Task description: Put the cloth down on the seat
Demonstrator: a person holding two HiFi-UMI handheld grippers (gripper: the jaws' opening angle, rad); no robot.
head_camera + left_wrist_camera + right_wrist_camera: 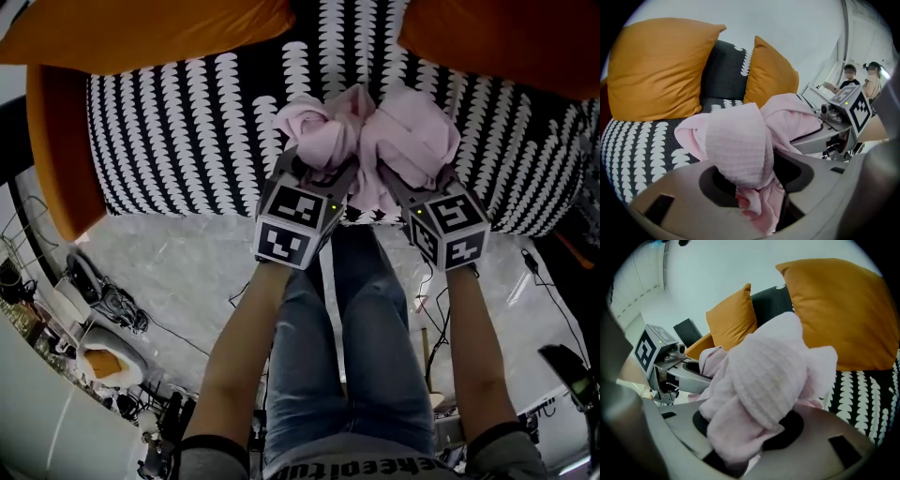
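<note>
A bunched pale pink cloth (375,141) hangs between both grippers over the front edge of the black-and-white patterned seat (187,122). My left gripper (314,169) is shut on the cloth's left bundle (740,140), which bulges up out of its jaws. Side by side with it, my right gripper (412,178) is shut on the right bundle (768,376). The pads of both are hidden under fabric. Whether the cloth touches the seat I cannot tell. In the left gripper view the right gripper (834,122) shows at the right. The left gripper (670,362) shows at the left of the right gripper view.
Two orange cushions (141,33) (506,37) lean at the back of the seat, and an orange armrest (56,159) bounds its left side. Below the seat is a pale floor with cables and gear (103,309). Two people (848,77) stand far off.
</note>
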